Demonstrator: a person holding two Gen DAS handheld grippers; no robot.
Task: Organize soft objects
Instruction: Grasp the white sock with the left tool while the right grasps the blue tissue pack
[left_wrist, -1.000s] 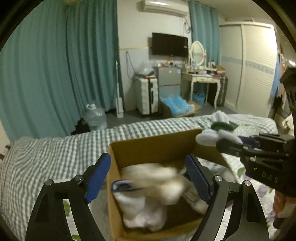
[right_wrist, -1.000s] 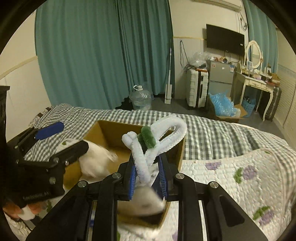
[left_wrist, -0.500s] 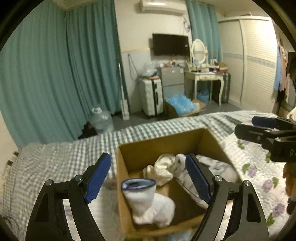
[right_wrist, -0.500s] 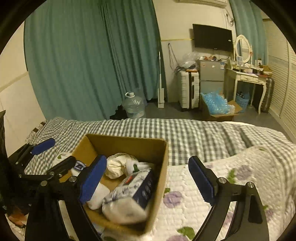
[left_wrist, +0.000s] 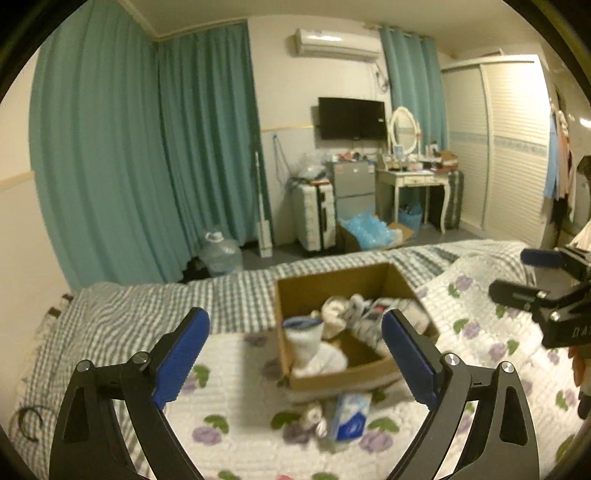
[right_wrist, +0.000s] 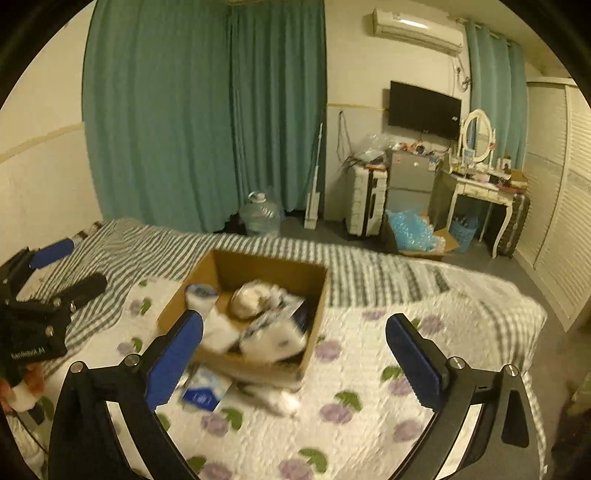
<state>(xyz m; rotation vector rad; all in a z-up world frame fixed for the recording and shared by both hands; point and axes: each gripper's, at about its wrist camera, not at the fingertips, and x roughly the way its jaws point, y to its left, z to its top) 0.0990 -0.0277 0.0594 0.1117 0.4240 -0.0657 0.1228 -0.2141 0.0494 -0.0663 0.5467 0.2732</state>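
Observation:
A cardboard box (left_wrist: 369, 275) (right_wrist: 266, 264) stands on the flowered quilt and holds several white soft items, among them a white sock with a blue cuff (left_wrist: 310, 341) (right_wrist: 201, 295) and a blue-and-white tissue pack (right_wrist: 273, 332). A blue tissue pack (left_wrist: 351, 410) (right_wrist: 203, 393) and a small white item (left_wrist: 312, 415) (right_wrist: 284, 400) lie on the quilt in front of the box. My left gripper (left_wrist: 295, 350) is open and empty, held back from the box. My right gripper (right_wrist: 295, 354) is open and empty; it also shows in the left wrist view (left_wrist: 524, 273).
The bed has a checked sheet (left_wrist: 147, 314) and the quilt (right_wrist: 406, 369). Beyond the bed are teal curtains (left_wrist: 147, 147), a water jug (left_wrist: 221, 254), a suitcase (left_wrist: 314, 218), a dressing table (left_wrist: 417, 181) and a wardrobe (left_wrist: 498, 147). A dark hair tie (left_wrist: 27, 422) lies at the left.
Both grippers have drawn back and up from the box. The right gripper opened and let go of the white and green fuzzy item. The white soft item dropped into the box.

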